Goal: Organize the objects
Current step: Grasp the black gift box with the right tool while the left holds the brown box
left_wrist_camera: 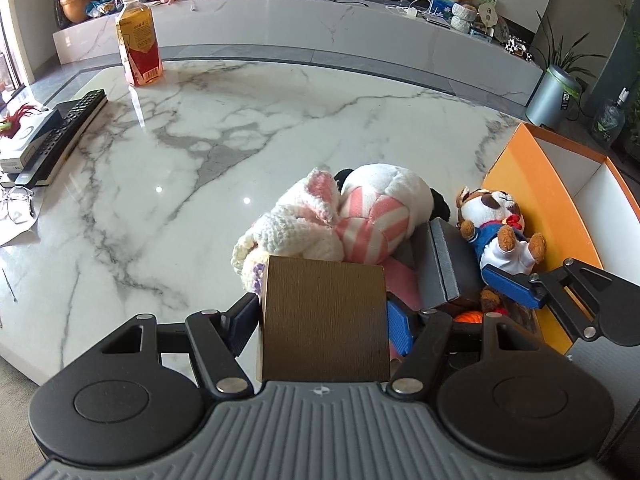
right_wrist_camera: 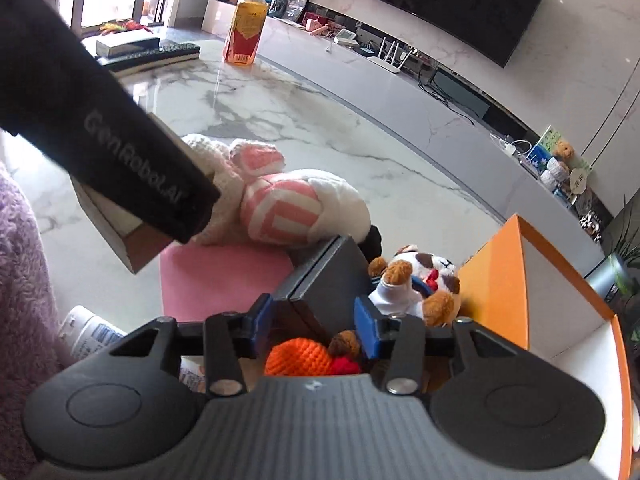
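Currently, left gripper (left_wrist_camera: pixel 322 318): jaws pinching a brown cardboard box (left_wrist_camera: pixel 324 316), one blue pad on each side face; the box is held above the marble table (left_wrist_camera: pixel 224 128).
Right gripper (right_wrist_camera: pixel 314 320): jaws spread, blue pads on either side of a dark grey box (right_wrist_camera: pixel 320 280); whether the pads touch it cannot be told.
Dark grey box: tilted, leaning among the toys, just beside the orange storage box (left_wrist_camera: pixel 532 184).
Orange storage box: open, white inside, with a divider; at the right edge of the table.
Dog plush (left_wrist_camera: pixel 496 224): brown and white, blue and white outfit, red bow; lying against the orange outer wall of the storage box, touching the dark grey box.
Pink-and-white plush (left_wrist_camera: pixel 372 208): on the table behind the cardboard box, next to a crocheted white bunny (left_wrist_camera: pixel 288 220).
Orange crocheted toy (right_wrist_camera: pixel 298 358): low between the right gripper's fingers, beside a red piece.
Pink sheet (right_wrist_camera: pixel 224 284): flat under the plush toys.
Juice bottle (left_wrist_camera: pixel 138 40): upright at the far left of the table, well apart from the toys.
Remote control (left_wrist_camera: pixel 66 132): at the left table edge.
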Demonstrator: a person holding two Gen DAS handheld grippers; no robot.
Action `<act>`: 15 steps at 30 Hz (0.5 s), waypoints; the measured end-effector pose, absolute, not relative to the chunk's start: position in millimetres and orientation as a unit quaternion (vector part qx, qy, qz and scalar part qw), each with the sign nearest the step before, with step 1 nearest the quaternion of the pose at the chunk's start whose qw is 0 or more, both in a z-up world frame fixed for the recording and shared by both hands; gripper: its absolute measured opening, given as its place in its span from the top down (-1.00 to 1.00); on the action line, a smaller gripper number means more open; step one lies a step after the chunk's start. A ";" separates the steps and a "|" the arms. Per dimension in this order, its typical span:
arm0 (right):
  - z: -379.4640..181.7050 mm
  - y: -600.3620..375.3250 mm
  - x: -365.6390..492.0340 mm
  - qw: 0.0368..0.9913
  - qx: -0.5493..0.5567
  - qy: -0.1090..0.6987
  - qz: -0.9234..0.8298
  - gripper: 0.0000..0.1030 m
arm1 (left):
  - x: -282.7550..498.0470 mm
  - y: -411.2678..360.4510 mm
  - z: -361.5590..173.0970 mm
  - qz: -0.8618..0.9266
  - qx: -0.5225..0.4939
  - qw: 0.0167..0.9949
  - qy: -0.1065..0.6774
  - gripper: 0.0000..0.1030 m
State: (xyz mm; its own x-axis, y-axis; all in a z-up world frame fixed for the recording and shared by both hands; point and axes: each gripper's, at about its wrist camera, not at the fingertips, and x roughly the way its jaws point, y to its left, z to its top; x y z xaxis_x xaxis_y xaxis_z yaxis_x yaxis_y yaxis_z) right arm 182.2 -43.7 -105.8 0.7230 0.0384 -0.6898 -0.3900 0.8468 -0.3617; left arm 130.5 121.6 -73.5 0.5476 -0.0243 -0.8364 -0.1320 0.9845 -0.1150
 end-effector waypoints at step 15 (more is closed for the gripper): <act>-123.0 -22.0 186.4 0.887 -0.299 0.343 0.082 0.11 | 123.9 131.4 -77.9 0.022 -0.103 0.874 0.475 -0.49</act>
State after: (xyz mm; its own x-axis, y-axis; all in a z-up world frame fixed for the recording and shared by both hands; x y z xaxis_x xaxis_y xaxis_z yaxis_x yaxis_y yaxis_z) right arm 186.4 -22.0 -123.0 0.7517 -0.0596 -0.6568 -0.3502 0.8078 -0.4741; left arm 123.9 131.4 -77.9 0.5474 -0.0588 -0.8348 -0.1363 0.9779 -0.1583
